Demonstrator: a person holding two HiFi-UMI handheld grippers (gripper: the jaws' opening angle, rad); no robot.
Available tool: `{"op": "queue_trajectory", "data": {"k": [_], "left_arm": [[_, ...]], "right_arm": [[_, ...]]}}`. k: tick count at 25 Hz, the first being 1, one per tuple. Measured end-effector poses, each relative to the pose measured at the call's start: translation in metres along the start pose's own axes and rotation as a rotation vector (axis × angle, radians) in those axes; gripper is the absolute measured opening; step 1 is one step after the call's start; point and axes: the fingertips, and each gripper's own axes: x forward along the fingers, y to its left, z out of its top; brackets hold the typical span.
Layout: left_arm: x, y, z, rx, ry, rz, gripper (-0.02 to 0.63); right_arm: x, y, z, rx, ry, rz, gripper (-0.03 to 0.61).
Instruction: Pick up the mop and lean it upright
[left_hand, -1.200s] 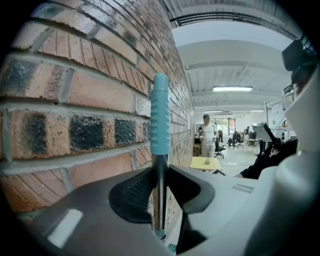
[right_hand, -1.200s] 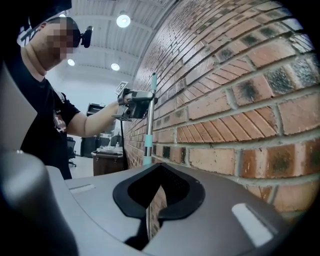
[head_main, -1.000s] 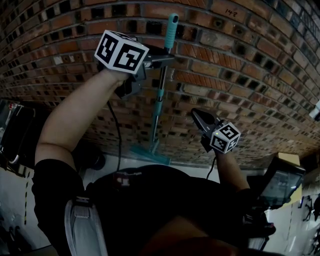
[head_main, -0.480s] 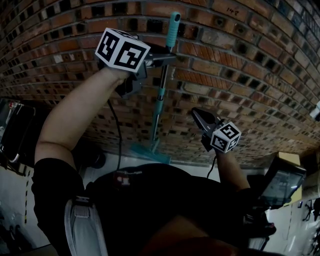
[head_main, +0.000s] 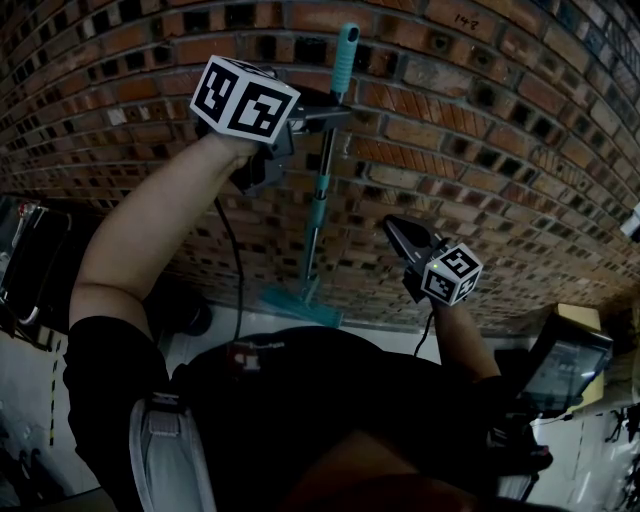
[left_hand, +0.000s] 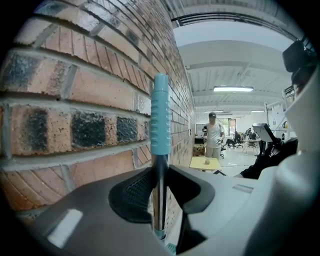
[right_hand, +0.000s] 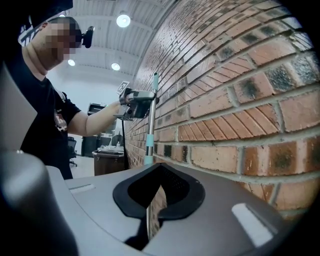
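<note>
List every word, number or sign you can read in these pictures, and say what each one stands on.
"142", handwritten on a brick near the top of the wall; the last digit is uncertain.
Pale print on the person's dark shirt: too blurred to read.
Marker cubes: black-and-white square patterns only, no letters.
Nothing else is legible in any view.

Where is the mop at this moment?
In the head view the mop stands upright against the brick wall at centre, its pole clamped near the top by the left gripper.
</note>
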Motion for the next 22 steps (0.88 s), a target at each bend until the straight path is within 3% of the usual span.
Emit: {"op": "queue_trajectory", "data": {"k": [13, 22], "left_arm": [[0.003, 0.001, -0.009, -0.012, 0.011, -0.009, 0.097], [0.015, -0.004, -0.048, -0.032, 0.040, -0.021, 0.097]], "right_arm": [[0.002, 0.000, -0.004, 0.008, 0.008, 0.001, 0.014], [0.002, 0.002, -0.013, 0.023, 0.021, 0.000, 0.014]]}}
